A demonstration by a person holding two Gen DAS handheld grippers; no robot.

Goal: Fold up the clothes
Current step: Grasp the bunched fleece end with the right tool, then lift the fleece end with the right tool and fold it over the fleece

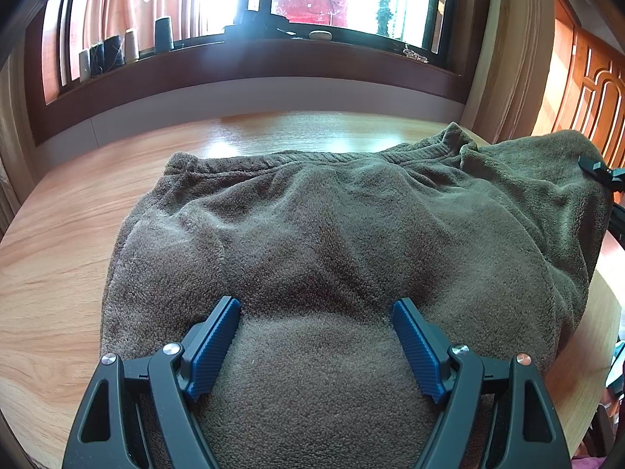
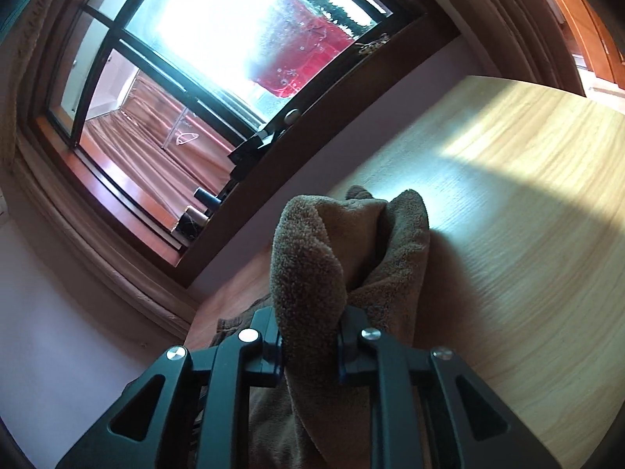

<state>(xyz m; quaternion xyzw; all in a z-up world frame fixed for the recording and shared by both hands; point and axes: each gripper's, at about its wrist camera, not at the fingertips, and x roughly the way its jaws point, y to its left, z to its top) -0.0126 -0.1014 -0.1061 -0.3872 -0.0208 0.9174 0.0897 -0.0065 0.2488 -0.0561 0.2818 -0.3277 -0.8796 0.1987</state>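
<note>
Behind the wooden table (image 1: 58,242) ran a dark window sill (image 1: 234,58) carrying several thread cones (image 1: 131,45), with bright glass above it. On the tabletop lay a brown fleece garment (image 1: 312,234), its long axis running across the left wrist view from side to side, the ribbed hem or waistband along the far edge toward the window. Its pile was thick and fuzzy, olive-brown, rumpled into soft ridges (it looked doubled over on itself at the near side). The left gripper (image 1: 316,306) rested on the near part of the cloth with its blue-padded jaws spread wide, the fabric bulging between them but not pinched. At the garment's right end the right gripper (image 2: 310,328) had its jaws drawn in tight on a bunched fold, which stood lifted off the table and rose ahead of the fingers in a twisted peak.
</note>
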